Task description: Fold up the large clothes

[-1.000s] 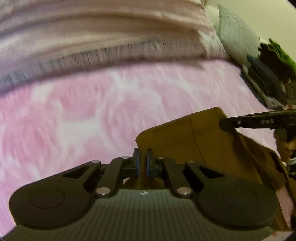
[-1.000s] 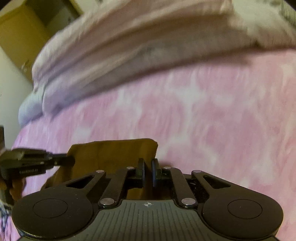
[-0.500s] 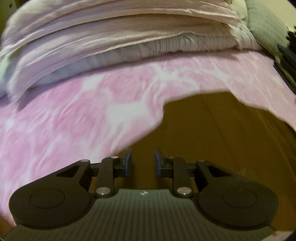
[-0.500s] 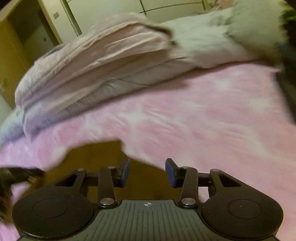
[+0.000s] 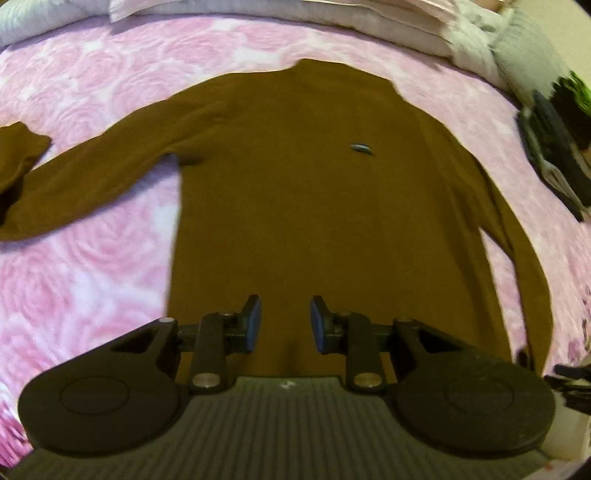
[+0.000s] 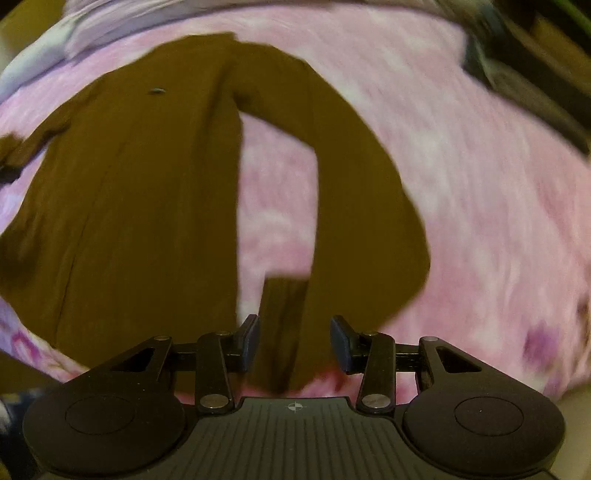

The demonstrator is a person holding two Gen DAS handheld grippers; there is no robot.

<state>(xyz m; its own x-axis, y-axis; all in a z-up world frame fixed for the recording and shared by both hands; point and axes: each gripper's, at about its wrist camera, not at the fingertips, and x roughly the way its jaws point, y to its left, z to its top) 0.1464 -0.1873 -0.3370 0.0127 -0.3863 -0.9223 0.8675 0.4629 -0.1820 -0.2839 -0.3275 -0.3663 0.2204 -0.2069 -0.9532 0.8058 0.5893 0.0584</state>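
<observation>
Your left gripper [image 5: 284, 321] has its 2 fingers apart with nothing between them, poised over the lower body of the brown sweater [image 5: 325, 206]. Your right gripper [image 6: 294, 343] is also spread and empty, just above the ribbed cuff [image 6: 282, 314] of 1 sleeve, which bends back toward the body. The sweater lies flat, front up, on the pink rose-patterned bedspread [image 5: 92, 266], its other sleeve stretched outward. Folded pale bedding [image 5: 388, 22] sits beyond the collar.
</observation>
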